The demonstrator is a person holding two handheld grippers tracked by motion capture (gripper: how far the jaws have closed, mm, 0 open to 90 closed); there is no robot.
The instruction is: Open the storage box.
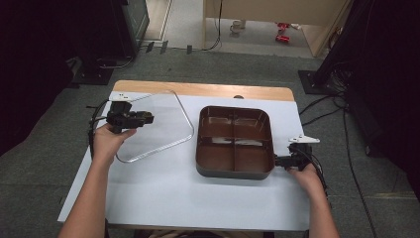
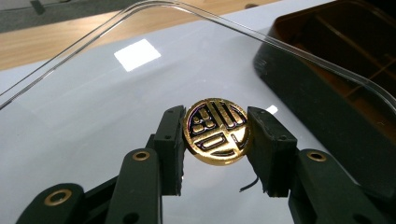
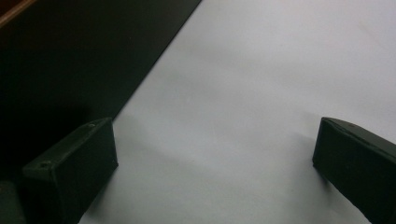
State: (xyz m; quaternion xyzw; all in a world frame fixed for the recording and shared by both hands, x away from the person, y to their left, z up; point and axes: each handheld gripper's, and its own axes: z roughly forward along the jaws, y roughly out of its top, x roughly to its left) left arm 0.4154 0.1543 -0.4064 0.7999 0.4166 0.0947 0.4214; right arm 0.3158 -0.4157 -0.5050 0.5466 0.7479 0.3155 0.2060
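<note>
Left tongs (image 2: pixel 217 140) clamp gold knob (image 2: pixel 217 137); clear lid (image 1: pixel 153 124) tilted, long axis toward tray (image 1: pixel 235 171).

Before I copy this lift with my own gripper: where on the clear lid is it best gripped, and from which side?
Grip the round gold knob at the middle of the clear lid, coming from above with one jaw on each flank. The lid is a thin, smooth, flat sheet with only a slim rim; the knob is its one raised part. The left gripper holds it exactly so.
</note>
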